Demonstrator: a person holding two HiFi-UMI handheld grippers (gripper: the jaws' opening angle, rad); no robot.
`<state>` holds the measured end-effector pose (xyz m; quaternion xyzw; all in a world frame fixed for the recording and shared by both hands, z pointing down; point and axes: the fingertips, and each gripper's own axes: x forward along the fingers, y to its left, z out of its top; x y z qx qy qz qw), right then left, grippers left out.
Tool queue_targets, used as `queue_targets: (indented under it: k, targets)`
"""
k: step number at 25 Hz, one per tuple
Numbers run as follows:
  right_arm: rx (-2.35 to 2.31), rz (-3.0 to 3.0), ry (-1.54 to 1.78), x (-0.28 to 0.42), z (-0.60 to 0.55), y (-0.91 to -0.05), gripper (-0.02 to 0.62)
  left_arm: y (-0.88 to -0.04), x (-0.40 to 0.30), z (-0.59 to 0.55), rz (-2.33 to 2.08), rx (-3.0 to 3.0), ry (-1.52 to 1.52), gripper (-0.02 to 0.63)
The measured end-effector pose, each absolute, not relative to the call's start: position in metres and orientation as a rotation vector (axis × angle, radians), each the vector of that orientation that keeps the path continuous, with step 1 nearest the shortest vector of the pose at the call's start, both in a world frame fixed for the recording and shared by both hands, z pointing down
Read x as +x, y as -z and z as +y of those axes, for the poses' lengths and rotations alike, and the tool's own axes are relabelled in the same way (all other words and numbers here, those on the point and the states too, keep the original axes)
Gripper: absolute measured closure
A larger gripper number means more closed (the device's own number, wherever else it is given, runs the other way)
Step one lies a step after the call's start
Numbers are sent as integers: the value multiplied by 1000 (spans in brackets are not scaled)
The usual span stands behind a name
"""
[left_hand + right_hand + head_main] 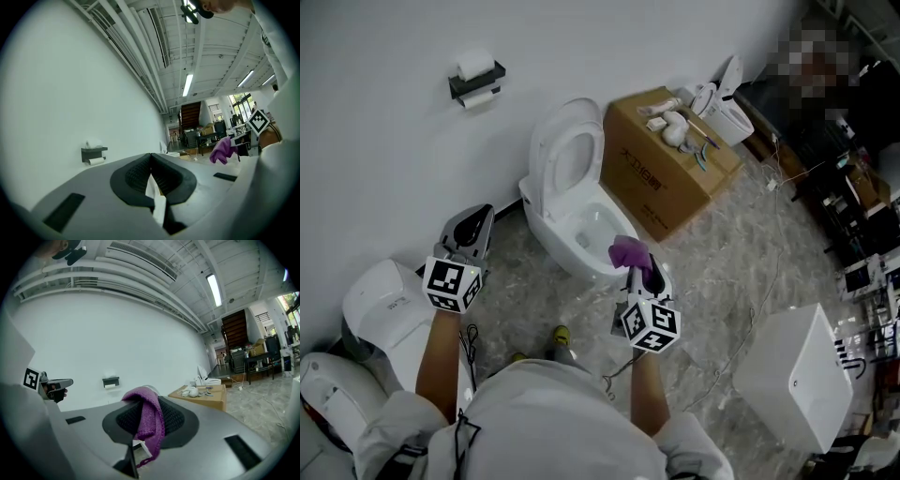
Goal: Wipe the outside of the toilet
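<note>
Right tongs (637, 274) clamp a purple cloth (628, 251) just above the front rim of the open toilet (546, 223) by the wall. Left tongs (472, 223) closed, apparently empty. Cloth looks soft, light and floppy: best gripped at the bunched fold. Toilet shell hard, probably slippery.

A big brown cardboard box (661, 178) sits on the grey stone floor (722, 272). Small white things (673, 127) lie on top. A black paper-roll shelf (476, 82) hangs on the white wall (384, 169).
</note>
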<state>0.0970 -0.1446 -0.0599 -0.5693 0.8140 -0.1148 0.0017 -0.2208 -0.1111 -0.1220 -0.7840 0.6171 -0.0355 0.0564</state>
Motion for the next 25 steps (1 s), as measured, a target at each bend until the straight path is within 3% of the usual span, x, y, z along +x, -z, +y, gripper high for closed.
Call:
queue_targets:
  k: [25]
  targets:
    - [-1795, 2542, 309, 112, -105, 70, 509, 127, -195, -74, 1813, -2403, 96, 592]
